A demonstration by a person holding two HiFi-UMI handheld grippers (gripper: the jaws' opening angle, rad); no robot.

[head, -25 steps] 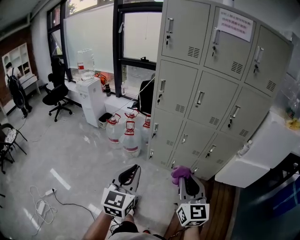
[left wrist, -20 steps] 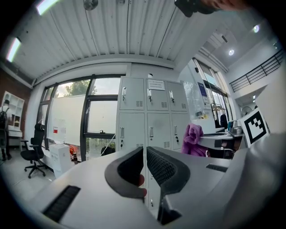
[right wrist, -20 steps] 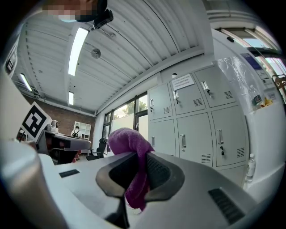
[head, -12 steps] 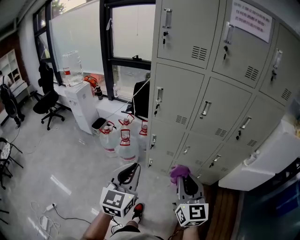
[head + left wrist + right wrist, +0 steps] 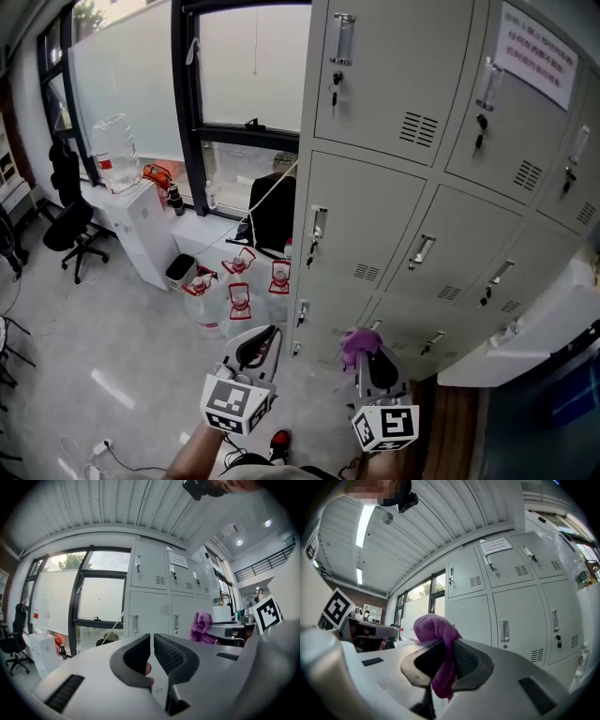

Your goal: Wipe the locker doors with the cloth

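The lockers [image 5: 375, 216] run past the head view's top and right edges, so their full count cannot be told. Print on the paper notice [image 5: 537, 54] on an upper locker door is too small to read. In front of the lockers' lowest row, the purple cloth [image 5: 356, 339] is pinched in the right gripper [image 5: 366, 358], whose body hides its lower folds. Left of the lockers, a dark shape [image 5: 273, 214] at the window cannot be identified. Right of them, a white unit [image 5: 534, 323] is cut by the edge.
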